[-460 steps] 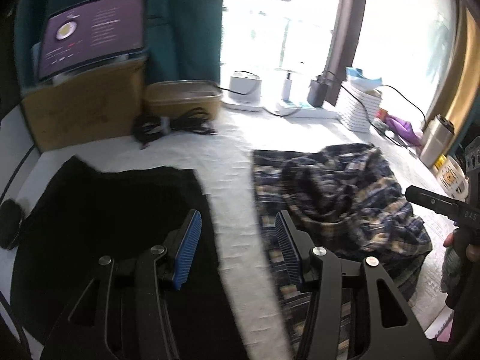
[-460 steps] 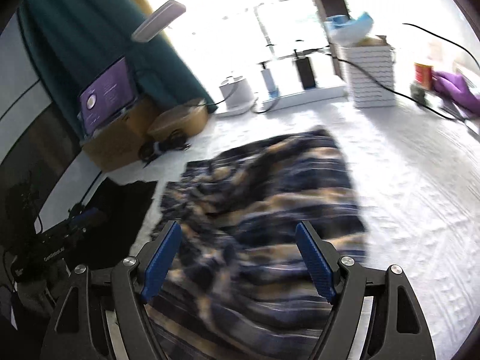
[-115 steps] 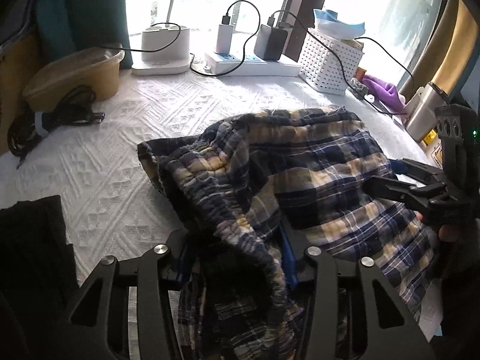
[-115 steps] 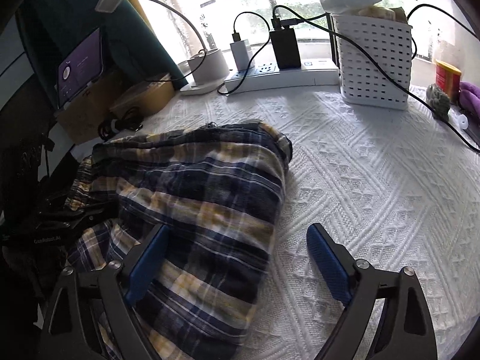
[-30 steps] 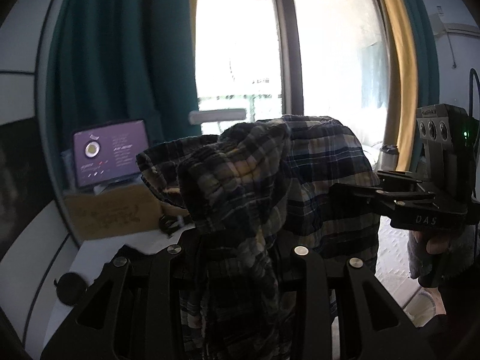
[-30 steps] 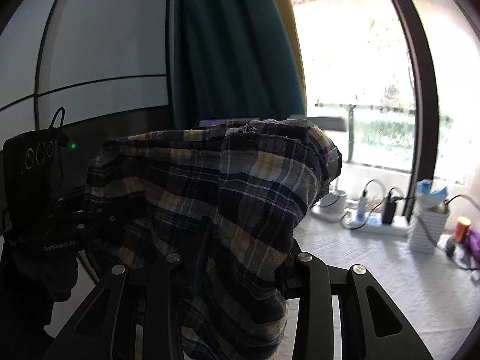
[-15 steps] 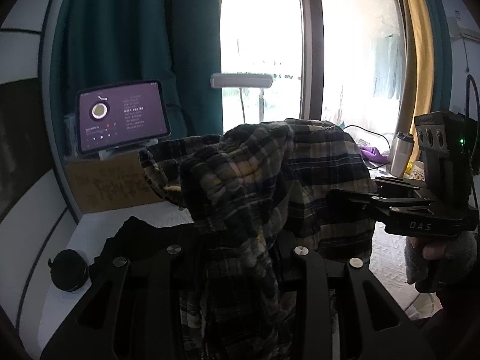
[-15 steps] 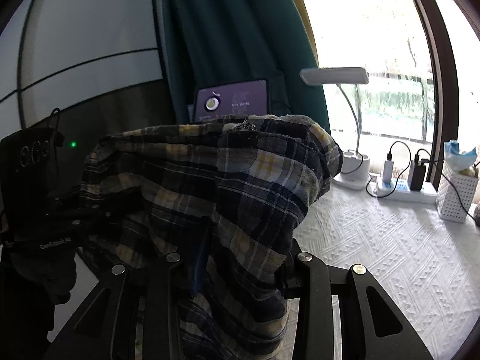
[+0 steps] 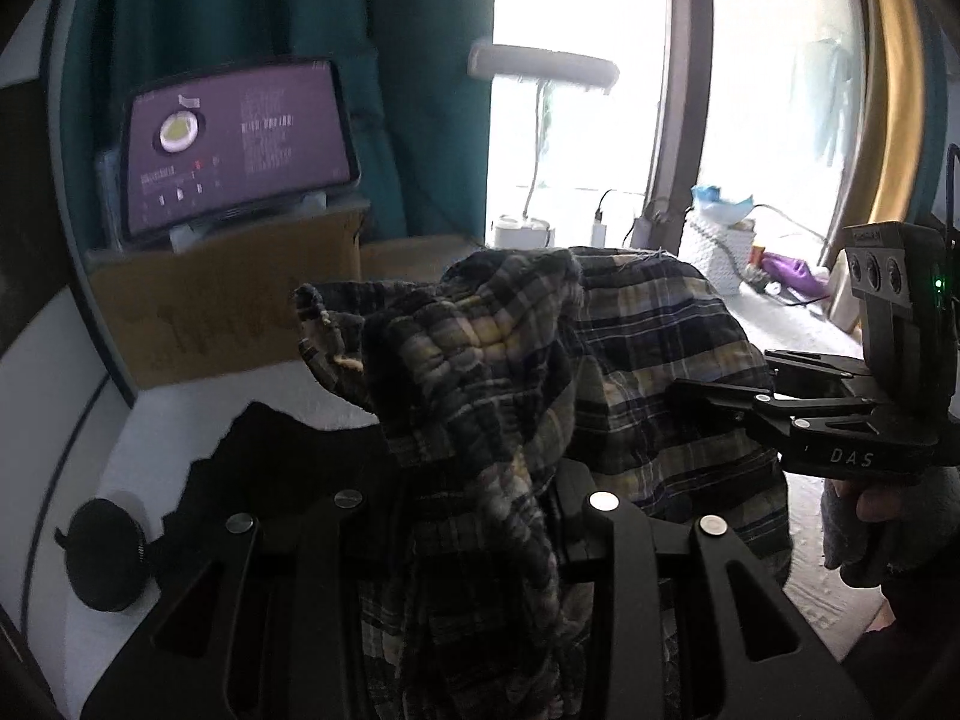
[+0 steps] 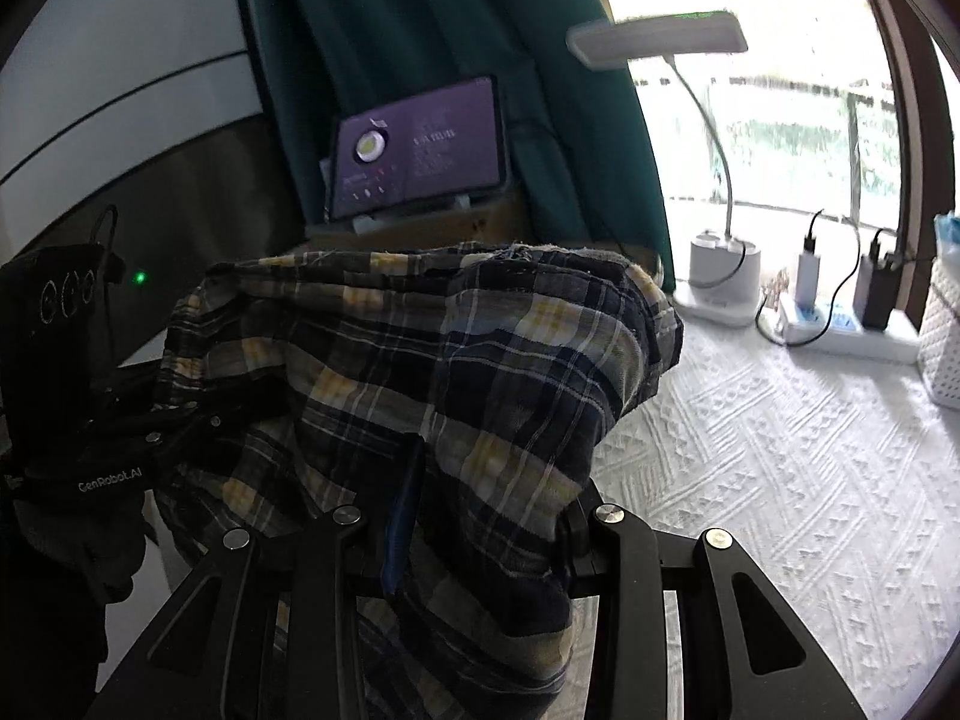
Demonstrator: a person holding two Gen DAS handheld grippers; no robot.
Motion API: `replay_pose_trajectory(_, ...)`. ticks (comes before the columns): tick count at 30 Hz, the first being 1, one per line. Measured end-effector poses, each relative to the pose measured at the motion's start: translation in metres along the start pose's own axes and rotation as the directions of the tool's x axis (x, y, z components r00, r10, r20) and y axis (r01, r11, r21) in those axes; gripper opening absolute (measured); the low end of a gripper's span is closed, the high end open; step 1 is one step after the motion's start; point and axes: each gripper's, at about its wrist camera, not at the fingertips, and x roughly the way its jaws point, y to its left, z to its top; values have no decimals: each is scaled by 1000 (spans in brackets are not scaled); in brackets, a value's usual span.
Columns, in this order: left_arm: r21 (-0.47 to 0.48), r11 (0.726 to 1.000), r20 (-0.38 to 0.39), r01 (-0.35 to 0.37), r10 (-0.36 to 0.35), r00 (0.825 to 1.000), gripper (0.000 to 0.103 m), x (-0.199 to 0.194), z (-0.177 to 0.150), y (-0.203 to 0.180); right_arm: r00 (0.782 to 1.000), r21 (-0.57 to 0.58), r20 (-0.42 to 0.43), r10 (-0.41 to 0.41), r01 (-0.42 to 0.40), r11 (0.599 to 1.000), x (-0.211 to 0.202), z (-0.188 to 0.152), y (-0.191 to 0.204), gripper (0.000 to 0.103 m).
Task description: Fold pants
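the left gripper (image 9: 480, 480) and right gripper (image 10: 474, 516) are each pinching the plaid pants (image 10: 456, 372) aloft over the white bedspread (image 10: 780, 450), needing even tension while lowering.

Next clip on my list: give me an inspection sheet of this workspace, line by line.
Surface: white textured bedspread, mostly bare on the window side.
Job's things: plaid pants lifted off the surface, bunched and draped between both grippers.
Clutter: black garment and a round black object lying at the left; white perforated basket; purple item.
Grippers: left gripper shut on the plaid pants; right gripper shut on the plaid pants too.
Cables: power strip with plugged chargers and trailing leads by the window.
Surroundings: lit tablet on a cardboard box, desk lamp, teal curtain, bright window.
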Motion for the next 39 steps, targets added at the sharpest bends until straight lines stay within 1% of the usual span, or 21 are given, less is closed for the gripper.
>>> replay_pose_trajectory(3,-33,999,-49,-13,12,999,34,18,-5,8,999,22,-53,4,-2,1000,25,-1,-13,38)
replay_pose_trajectory(8,-84,996,-114,-32,23,993,34,37,-13,22,994,60,-108,14,-8,998,61,-5,-33,38)
replay_pose_trajectory(13,-113,992,-173,-50,30,984,36,52,-25,35,989,82,-150,19,-7,997,76,-11,-41,38)
replay_pose_trajectory(20,-123,991,-201,-60,35,979,41,57,-31,45,983,102,-184,-5,25,994,91,-13,-58,38)
replay_pose_trajectory(21,-124,990,-204,-62,36,978,43,56,-32,47,983,102,-185,-16,35,994,92,-13,-60,45)
replay_pose_trajectory(22,-124,990,-205,-65,39,978,45,56,-33,49,982,101,-184,-33,52,994,90,-13,-60,55)
replay_pose_trajectory(23,-123,990,-206,-74,48,977,47,55,-34,51,982,105,-185,-43,63,993,90,-13,-64,58)
replay_pose_trajectory(25,-131,987,-209,-88,60,976,59,54,-36,58,981,115,-188,-45,68,991,90,-13,-69,60)
replay_pose_trajectory(27,-149,984,-209,-101,69,976,66,52,-38,65,980,114,-191,-61,84,990,90,-13,-71,61)
replay_pose_trajectory(28,-151,983,-210,-105,72,975,67,52,-39,66,979,112,-193,-68,91,990,91,-13,-71,62)
replay_pose_trajectory(31,-140,984,-206,-114,84,975,68,49,-39,67,977,101,-188,-103,123,987,89,-11,-72,64)
replay_pose_trajectory(32,-136,984,-206,-117,87,975,68,47,-39,66,975,104,-187,-118,139,985,87,-11,-73,67)
replay_pose_trajectory(33,-140,983,-202,-115,85,976,68,44,-38,67,973,112,-190,-132,155,981,86,-10,-74,67)
replay_pose_trajectory(34,-159,982,-199,-98,66,978,67,41,-36,70,971,119,-189,-149,173,978,83,-7,-74,67)
replay_pose_trajectory(36,-268,963,-144,32,-73,987,67,28,-30,82,967,97,-166,-191,209,973,74,0,-71,67)
replay_pose_trajectory(37,-296,953,-109,69,-106,988,67,24,-25,87,969,89,-149,-198,212,973,70,6,-69,67)
replay_pose_trajectory(38,-302,950,-87,74,-105,991,67,20,-21,90,971,91,-139,-195,208,974,68,10,-70,67)
replay_pose_trajectory(39,-290,955,-60,54,-75,995,68,16,-15,92,972,94,-131,-193,206,974,67,13,-71,67)
